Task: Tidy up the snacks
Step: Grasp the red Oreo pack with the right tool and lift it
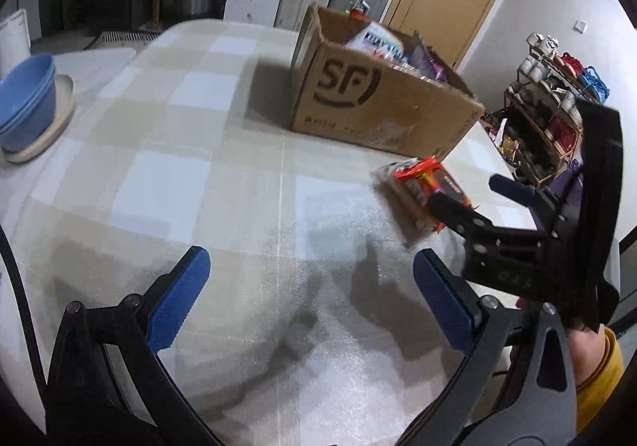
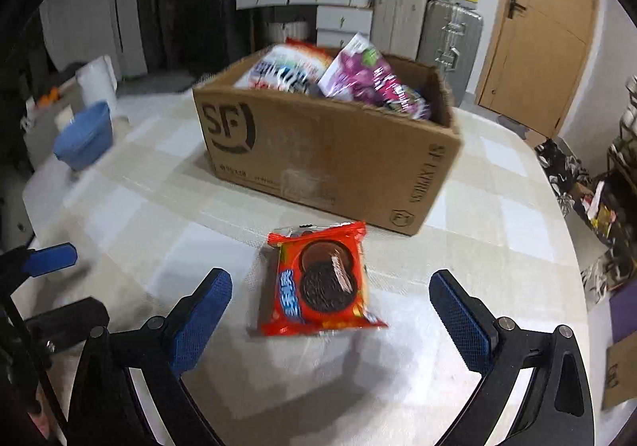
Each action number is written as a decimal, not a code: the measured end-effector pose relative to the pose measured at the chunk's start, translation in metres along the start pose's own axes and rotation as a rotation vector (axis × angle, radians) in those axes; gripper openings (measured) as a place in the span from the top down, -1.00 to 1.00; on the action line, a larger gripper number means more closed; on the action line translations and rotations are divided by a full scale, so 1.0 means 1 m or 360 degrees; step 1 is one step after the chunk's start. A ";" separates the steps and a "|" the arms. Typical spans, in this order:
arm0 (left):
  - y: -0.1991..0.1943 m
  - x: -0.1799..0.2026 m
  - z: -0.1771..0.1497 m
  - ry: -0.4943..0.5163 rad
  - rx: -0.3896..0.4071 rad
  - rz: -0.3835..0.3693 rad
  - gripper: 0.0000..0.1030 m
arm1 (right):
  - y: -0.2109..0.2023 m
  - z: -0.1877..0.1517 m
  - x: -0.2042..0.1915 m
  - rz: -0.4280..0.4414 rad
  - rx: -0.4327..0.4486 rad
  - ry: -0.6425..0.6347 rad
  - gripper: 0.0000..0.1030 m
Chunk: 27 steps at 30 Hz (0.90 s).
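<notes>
An orange cookie pack [image 2: 318, 282] lies flat on the checked tablecloth, in front of a brown cardboard box [image 2: 318, 151]. My right gripper [image 2: 332, 310] is open and straddles the pack; neither pad touches it. Inside the box stand a purple snack bag [image 2: 370, 79] and a white and red one [image 2: 286, 67]. My left gripper [image 1: 310, 286] is open over bare cloth, with nothing between its fingers. In the left wrist view the right gripper [image 1: 466, 191] reaches over the cookie pack [image 1: 414, 187], near the box [image 1: 378, 103]. A hand in a yellow sleeve [image 1: 597, 362] holds it.
Stacked blue bowls [image 1: 28, 103] on a cream plate sit at the table's far left. A white paper roll [image 2: 97, 75] stands behind them. The table's right edge [image 1: 505, 163] runs close to the pack, with a shoe rack [image 1: 557, 107] beyond it. Suitcases and drawers line the back wall.
</notes>
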<state>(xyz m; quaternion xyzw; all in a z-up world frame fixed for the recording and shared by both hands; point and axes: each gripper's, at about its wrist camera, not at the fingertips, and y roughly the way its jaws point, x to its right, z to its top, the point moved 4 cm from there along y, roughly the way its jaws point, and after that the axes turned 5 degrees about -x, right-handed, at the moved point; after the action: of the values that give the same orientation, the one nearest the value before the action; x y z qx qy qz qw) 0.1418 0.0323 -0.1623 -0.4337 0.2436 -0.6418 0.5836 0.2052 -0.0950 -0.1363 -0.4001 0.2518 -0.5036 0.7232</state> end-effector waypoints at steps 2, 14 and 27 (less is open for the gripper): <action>0.005 0.000 0.000 0.0002 -0.0018 -0.0007 -0.97 | 0.009 0.002 0.000 0.0010 -0.0037 -0.0003 -0.57; 0.024 0.008 -0.002 0.0017 -0.0092 0.0010 -0.97 | 0.024 -0.016 0.022 0.0243 -0.0061 0.0207 0.07; 0.031 0.027 -0.002 0.0084 -0.0140 0.0077 -0.97 | -0.018 -0.040 0.055 0.0611 0.0190 0.0473 0.14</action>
<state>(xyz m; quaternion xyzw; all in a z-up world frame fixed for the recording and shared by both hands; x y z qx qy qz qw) 0.1584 -0.0001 -0.1818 -0.4358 0.2972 -0.6275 0.5727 0.1849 -0.1619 -0.1411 -0.2230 0.3966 -0.4244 0.7829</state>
